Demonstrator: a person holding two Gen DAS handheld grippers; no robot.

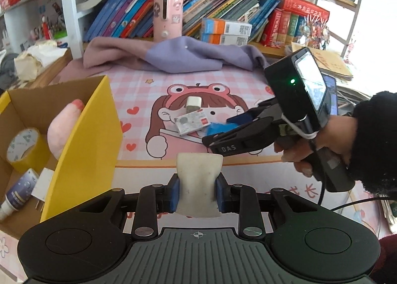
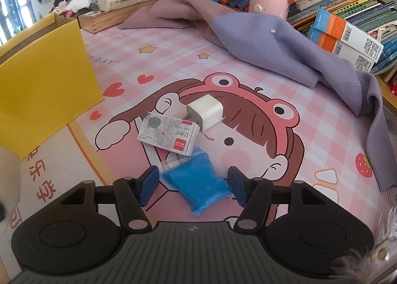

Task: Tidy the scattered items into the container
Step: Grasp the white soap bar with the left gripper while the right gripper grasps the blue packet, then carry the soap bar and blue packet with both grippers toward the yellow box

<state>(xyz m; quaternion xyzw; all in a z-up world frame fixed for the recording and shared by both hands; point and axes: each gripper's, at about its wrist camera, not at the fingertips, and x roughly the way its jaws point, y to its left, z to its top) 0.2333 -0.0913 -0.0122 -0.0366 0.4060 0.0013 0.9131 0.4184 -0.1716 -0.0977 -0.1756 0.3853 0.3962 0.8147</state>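
Note:
My left gripper [image 1: 197, 191] is shut on a cream-white eraser-like block [image 1: 198, 179], held above the mat to the right of the yellow cardboard box [image 1: 84, 145]. The box holds a tape roll [image 1: 23, 146], a pink plush toy [image 1: 63, 127] and a small tube [image 1: 18, 192]. My right gripper [image 2: 192, 186] is open, its pads either side of a blue packet [image 2: 198, 182] lying on the mat. A staples box [image 2: 168, 136] and a white charger plug [image 2: 206, 111] lie just beyond. In the left wrist view the right gripper [image 1: 223, 132] reaches over these items.
A pink cartoon desk mat [image 2: 248, 78] covers the table. A purple and pink cloth [image 2: 260, 43] lies at the back. Behind it stand a pink cylinder [image 1: 168, 16], stacked orange-blue boxes [image 1: 225, 30] and rows of books [image 1: 129, 8]. A cable [image 1: 347, 205] trails at right.

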